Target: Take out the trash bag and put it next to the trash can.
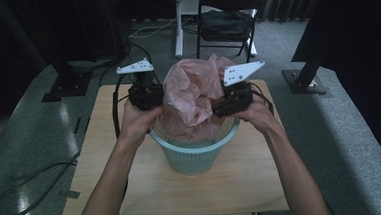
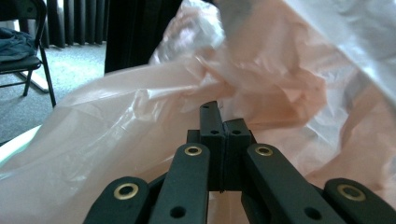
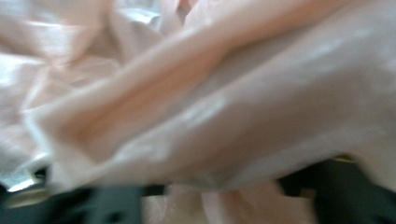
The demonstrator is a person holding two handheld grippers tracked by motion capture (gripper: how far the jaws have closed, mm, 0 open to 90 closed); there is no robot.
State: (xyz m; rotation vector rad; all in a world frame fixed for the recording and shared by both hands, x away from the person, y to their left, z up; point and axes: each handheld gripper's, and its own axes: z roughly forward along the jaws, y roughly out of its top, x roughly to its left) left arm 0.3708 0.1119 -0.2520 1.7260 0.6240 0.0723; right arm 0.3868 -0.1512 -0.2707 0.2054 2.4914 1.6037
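Pink plastic bag point(image 1: 192, 95) in teal basket point(image 1: 196, 154), left tool point(image 2: 223, 133) pinched shut beside bag

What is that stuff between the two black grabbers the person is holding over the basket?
A crumpled pink plastic bag, bulging out of the pale green basket. The high view shows it filling the stretch between the left gripper and the right gripper.

Basket point(image 1: 197, 154) on table point(image 1: 148, 190), bag point(image 1: 192, 95) in basket, chair point(image 1: 226, 20) behind
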